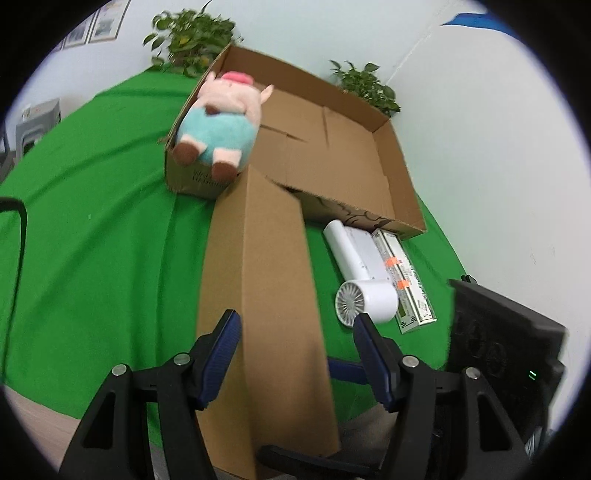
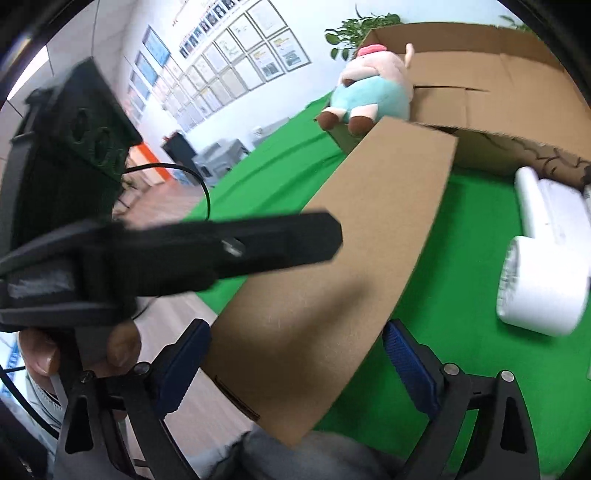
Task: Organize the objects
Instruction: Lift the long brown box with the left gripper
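Note:
An open cardboard box [image 1: 332, 147] stands on the green cloth, its long front flap [image 1: 258, 277] folded out toward me. A pink and blue plush pig [image 1: 218, 122] lies on the box's left corner, also seen as the plush pig [image 2: 373, 88] in the right wrist view. A white hair dryer [image 1: 365, 280] lies on the cloth right of the flap, against a white carton [image 1: 406, 284]. My left gripper [image 1: 295, 328] is open above the flap, pads not pressing it. My right gripper [image 2: 295, 347] is open, its fingers either side of the flap [image 2: 351, 240].
Green cloth [image 1: 92, 240] covers the table. Potted plants [image 1: 188, 33] stand behind the box by the white wall. The left tool's black body [image 2: 166, 251], held by a hand [image 2: 118, 343], fills the left of the right wrist view. Framed pictures [image 2: 236, 55] hang on the far wall.

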`<state>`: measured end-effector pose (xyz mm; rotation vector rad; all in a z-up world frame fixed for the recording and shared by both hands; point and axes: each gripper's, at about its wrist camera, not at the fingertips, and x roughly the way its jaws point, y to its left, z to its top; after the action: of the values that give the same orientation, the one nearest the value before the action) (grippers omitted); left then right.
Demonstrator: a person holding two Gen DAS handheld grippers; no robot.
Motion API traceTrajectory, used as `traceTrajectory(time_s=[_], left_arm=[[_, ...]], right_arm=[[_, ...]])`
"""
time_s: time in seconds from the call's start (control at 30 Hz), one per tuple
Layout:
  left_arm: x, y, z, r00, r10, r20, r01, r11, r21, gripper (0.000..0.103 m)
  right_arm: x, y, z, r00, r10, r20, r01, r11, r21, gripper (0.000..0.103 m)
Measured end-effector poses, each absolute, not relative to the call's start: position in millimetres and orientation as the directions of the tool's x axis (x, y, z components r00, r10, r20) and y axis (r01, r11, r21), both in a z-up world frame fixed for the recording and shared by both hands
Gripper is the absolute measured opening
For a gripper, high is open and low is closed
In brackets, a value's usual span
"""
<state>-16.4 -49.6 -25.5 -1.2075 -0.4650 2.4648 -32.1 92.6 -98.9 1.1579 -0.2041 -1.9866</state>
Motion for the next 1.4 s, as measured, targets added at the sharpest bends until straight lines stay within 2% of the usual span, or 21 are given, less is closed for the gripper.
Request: traceTrajectory(time_s=[0.03, 0.07, 0.1, 0.17, 0.23, 0.37, 0.43, 0.5, 0.57, 0.6, 0.77, 0.8, 0.87, 0.97, 1.2, 1.27, 1.4], left_arm=[[-16, -47, -22, -0.557, 0.492, -0.669, -0.205, -0.862, -0.463, 0.044], [-19, -37, -24, -0.490, 0.572, -0.658, -0.253, -0.816, -0.520, 0.032], [-19, -23, -27, -0.476, 0.553, -0.684, -0.268, -0.832, -0.486, 0.032], [-22, -4, -36, -0.451, 0.520, -0.725, -0.292, -0.854, -0.430, 0.028], [-28, -5, -44, -0.435, 0.533, -0.725, -0.272, -0.846, -0.459, 0.028], [-31, -37, -34, -0.512, 0.517, -0.687, -0.213, -0.850, -0.481, 0.028], [-31, -50, -28, -0.551, 0.481, -0.682, -0.186, -0.867, -0.461, 0.035], [-34, -64, -23, -0.588, 0.417, -0.692, -0.140, -0.896, -0.421, 0.054], [-37, -80, -26, -0.603, 0.364, -0.710, -0.091, -0.916, -0.392, 0.066], [-39, -88, -29, -0.599, 0.358, -0.716, -0.076, -0.916, -0.394, 0.067], [-40, -126, -71, -0.499, 0.395, -0.771, 0.003, -0.889, -0.457, 0.067], [-36, -131, -78, -0.483, 0.412, -0.773, 0.010, -0.880, -0.475, 0.072], [-28, -137, -89, -0.464, 0.500, -0.731, 0.009, -0.823, -0.568, 0.071], [-17, -129, -93, -0.453, 0.550, -0.702, -0.033, -0.797, -0.603, 0.070], [-9, -89, -99, -0.381, 0.652, -0.656, -0.107, -0.736, -0.669, 0.071], [-7, -74, -97, -0.371, 0.647, -0.666, -0.129, -0.746, -0.653, 0.072], [-14, -62, -99, -0.356, 0.660, -0.662, -0.122, -0.735, -0.667, 0.072]], right_arm=[[-35, 94, -101, -0.233, -0.733, -0.639, 0.557, -0.639, 0.530, 0.093], [-39, 96, -104, -0.199, -0.766, -0.611, 0.557, -0.601, 0.572, 0.087], [-41, 96, -106, -0.161, -0.793, -0.588, 0.558, -0.564, 0.608, 0.075], [-40, 99, -105, -0.178, -0.791, -0.585, 0.566, -0.569, 0.597, 0.072], [-42, 111, -107, -0.209, -0.773, -0.599, 0.553, -0.599, 0.579, 0.080], [-45, 147, -115, -0.263, -0.746, -0.612, 0.462, -0.654, 0.599, 0.089], [-48, 158, -116, -0.282, -0.738, -0.613, 0.437, -0.667, 0.603, 0.089], [-46, 160, -112, -0.292, -0.738, -0.608, 0.440, -0.668, 0.600, 0.094], [-43, 153, -108, -0.290, -0.739, -0.608, 0.461, -0.665, 0.588, 0.100], [-43, 149, -107, -0.280, -0.745, -0.606, 0.469, -0.657, 0.590, 0.103], [-30, 124, -101, -0.206, -0.778, -0.593, 0.513, -0.602, 0.612, 0.103], [-27, 118, -101, -0.188, -0.782, -0.594, 0.521, -0.592, 0.615, 0.103], [-22, 108, -100, -0.173, -0.775, -0.608, 0.535, -0.592, 0.603, 0.103], [-12, 99, -100, -0.164, -0.753, -0.637, 0.542, -0.608, 0.580, 0.103], [-25, 73, -108, -0.157, -0.682, -0.714, 0.548, -0.662, 0.511, 0.103], [-24, 71, -113, -0.174, -0.639, -0.750, 0.546, -0.696, 0.467, 0.103], [-22, 85, -109, -0.189, -0.620, -0.761, 0.516, -0.723, 0.460, 0.103]])
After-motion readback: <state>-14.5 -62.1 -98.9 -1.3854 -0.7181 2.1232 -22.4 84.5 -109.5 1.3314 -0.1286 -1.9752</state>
